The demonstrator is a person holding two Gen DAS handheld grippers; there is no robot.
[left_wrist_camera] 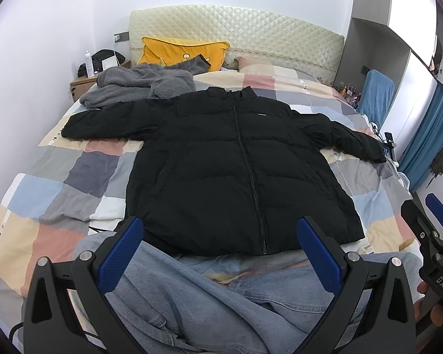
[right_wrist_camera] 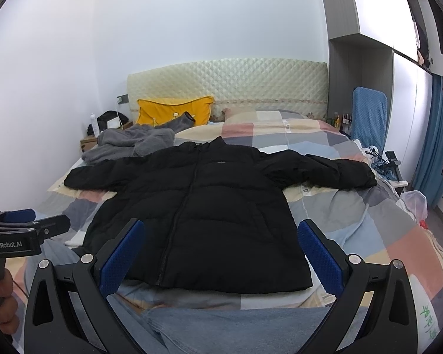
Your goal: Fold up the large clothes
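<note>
- Bed (left_wrist_camera: 44, 183): carries everything, under a patchwork quilt of pastel squares. A quilted cream headboard (left_wrist_camera: 236, 29) stands at the far end.
- Black puffer jacket (left_wrist_camera: 221, 162): the task's thing. It lies flat and face up at the middle of the bed, zipped shut, collar toward the headboard, hem nearest the cameras, both sleeves spread straight out to the sides. Matte black shell with horizontal quilt lines; a small white mark on the chest. Judged light but bulky, soft and springy, with a shell likely to slip, so folds may puff back open. Best taken by a sleeve cuff or a hem corner, where the layers are thin enough to pinch.
- Jeans (left_wrist_camera: 209, 303): pale denim, rumpled, in the foreground just below the jacket's hem.
- Grey fleece garment (left_wrist_camera: 138, 85): heaped near the far left sleeve; whether it touches cannot be told.
- Yellow pillow (left_wrist_camera: 180, 53): leaning against the headboard.
- Left tool (left_wrist_camera: 218, 247): jaws spread wide, nothing between them, above the jeans and short of the hem.
- Right tool (right_wrist_camera: 221, 250): likewise wide apart and empty, near the hem's right half.
</note>
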